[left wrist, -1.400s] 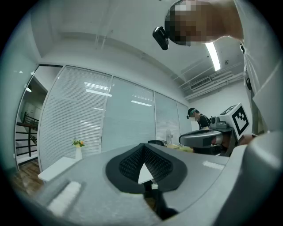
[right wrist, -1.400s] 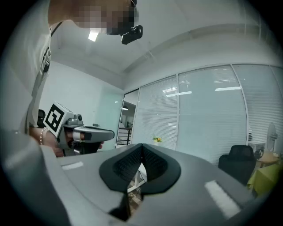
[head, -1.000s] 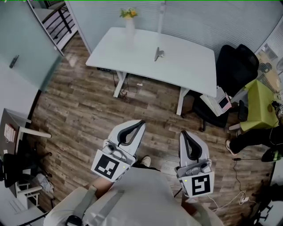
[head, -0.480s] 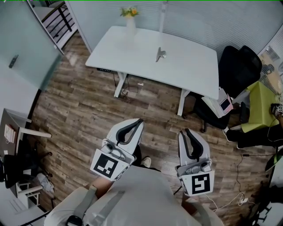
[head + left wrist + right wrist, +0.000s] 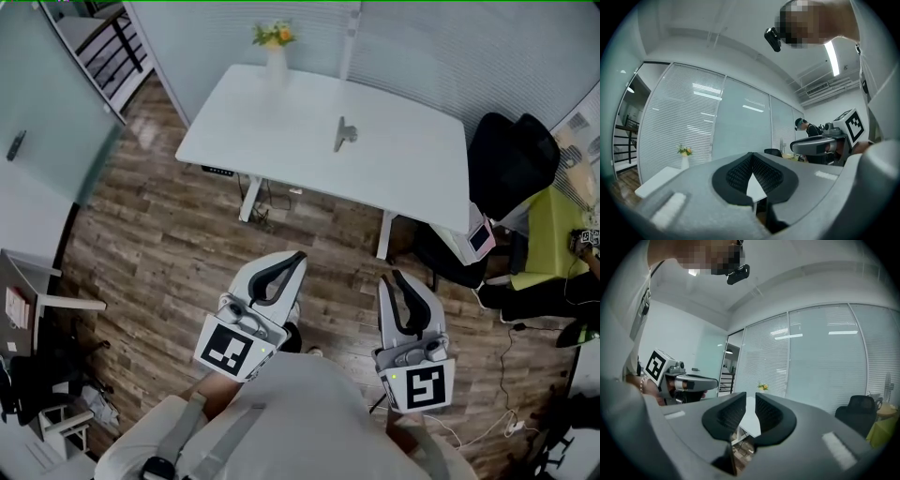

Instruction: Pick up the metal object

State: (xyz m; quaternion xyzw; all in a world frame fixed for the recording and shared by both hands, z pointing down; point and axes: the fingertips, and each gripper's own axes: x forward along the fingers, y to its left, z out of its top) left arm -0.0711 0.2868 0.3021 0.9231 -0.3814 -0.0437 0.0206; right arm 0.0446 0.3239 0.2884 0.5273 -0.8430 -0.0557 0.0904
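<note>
Head view shows the person standing on the wood floor, well apart from the white table. The metal object lies untouched near the table's middle. The approach looks to be the step in hand. Next, I judge, comes walking closer and reaching down to it. The right gripper has its jaws partly apart, with nothing between them. The left gripper has its jaws meeting at the tips, empty.

Metal thing mid table is too tiny for me to tell its shape. Someone at the right edge is mostly cut off.
</note>
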